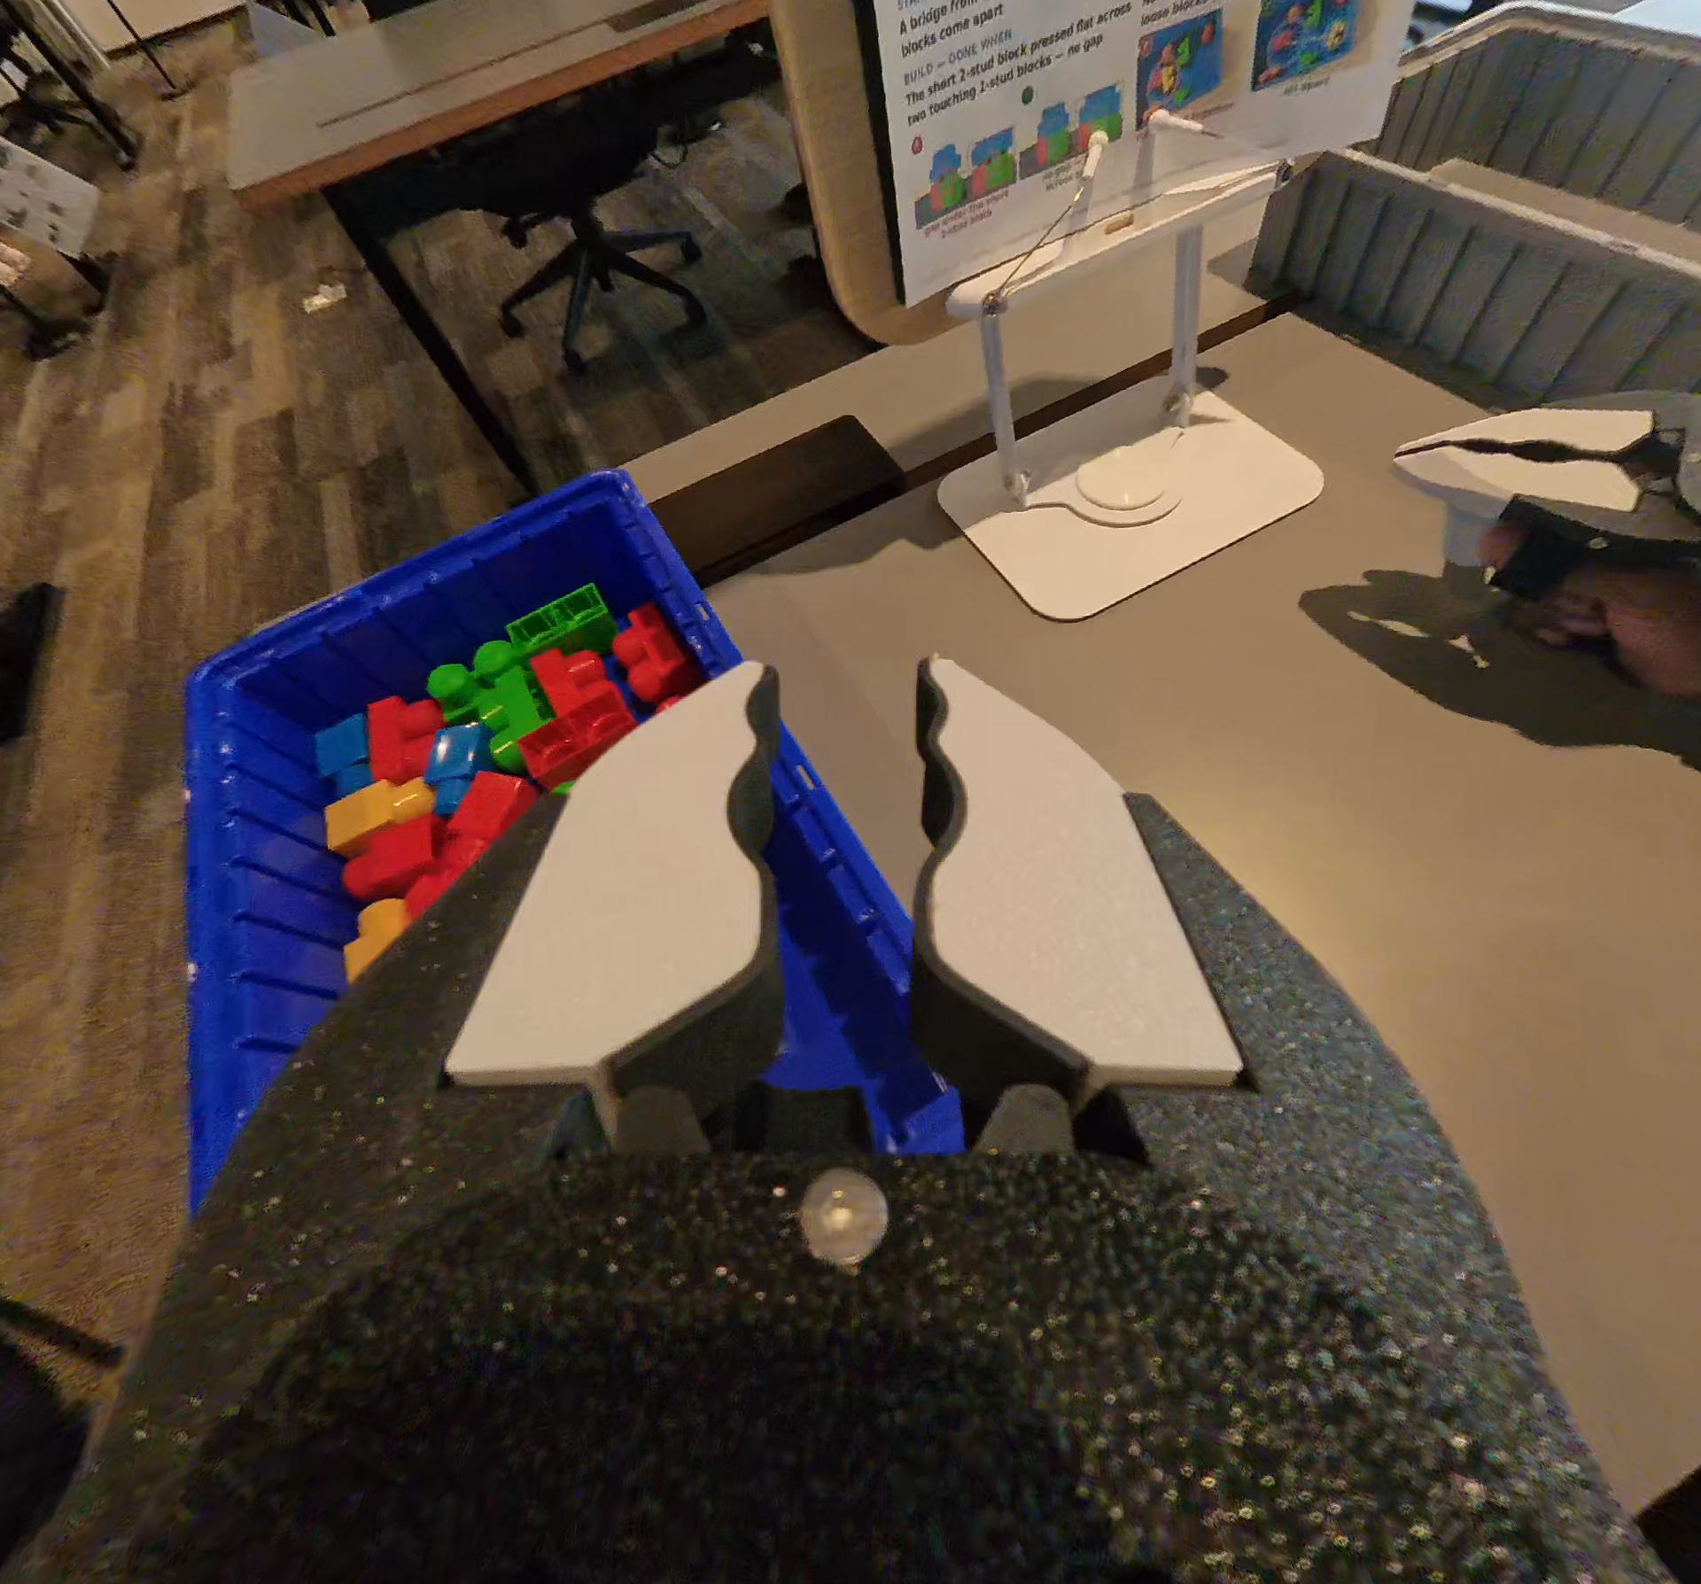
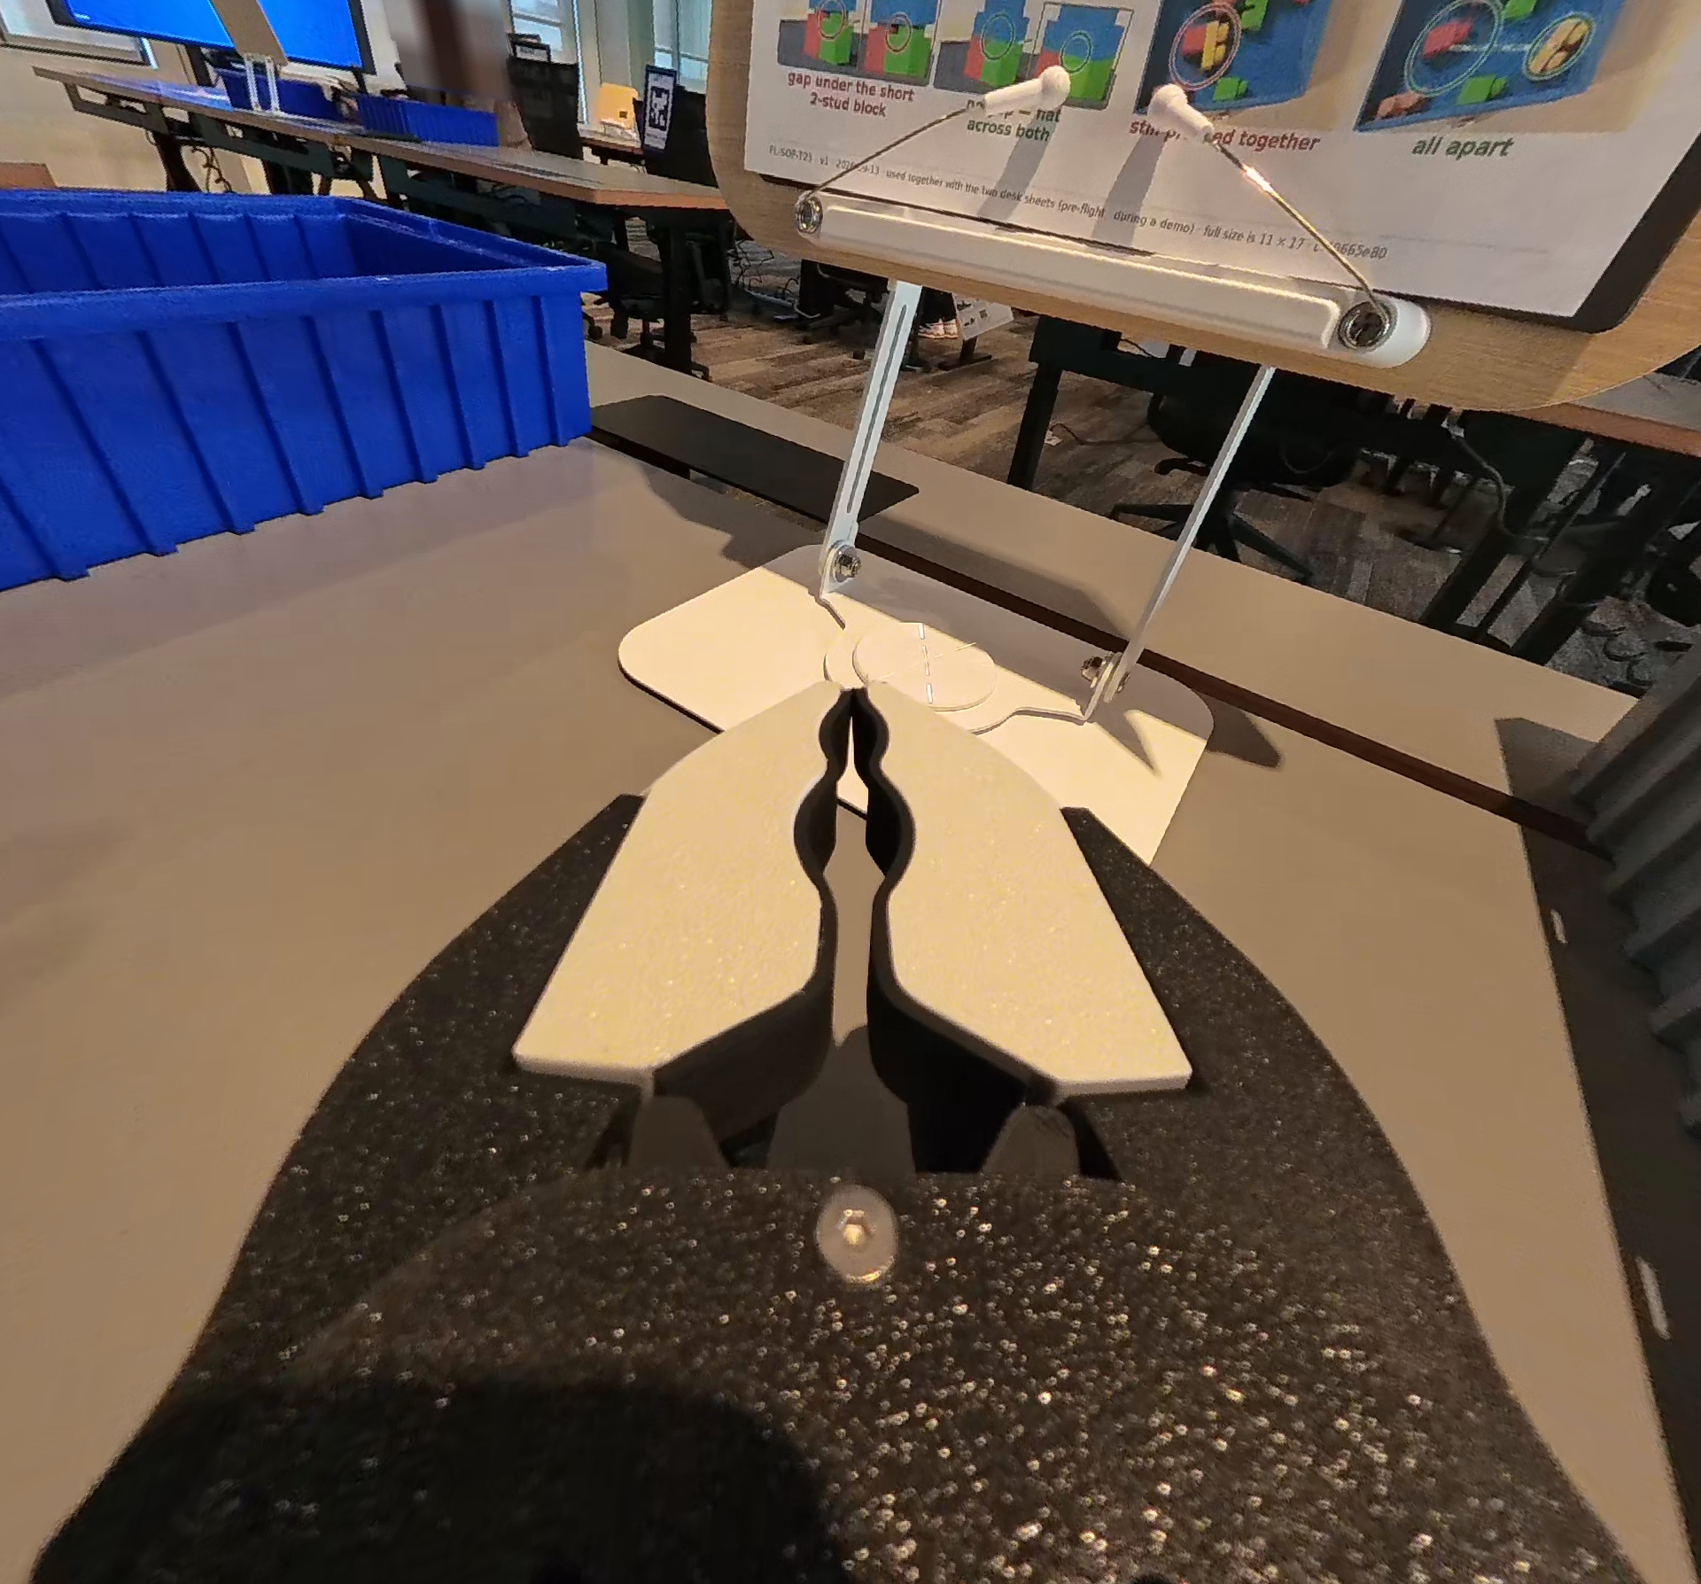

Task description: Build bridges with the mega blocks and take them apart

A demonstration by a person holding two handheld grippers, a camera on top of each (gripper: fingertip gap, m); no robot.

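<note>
A blue bin at the table's left edge holds several red, green, blue and yellow mega blocks. My left gripper is open and empty, held above the bin's right wall with its left finger over the bin. My right gripper is shut and empty, low over the grey table and pointing at the white stand base. It also shows at the right edge of the left wrist view, held by a hand. In the right wrist view the bin stands at the left; its contents are hidden.
A white document stand holding an instruction sheet stands at the back of the grey table. A grey padded divider lines the right side. Desks and an office chair stand on the floor beyond.
</note>
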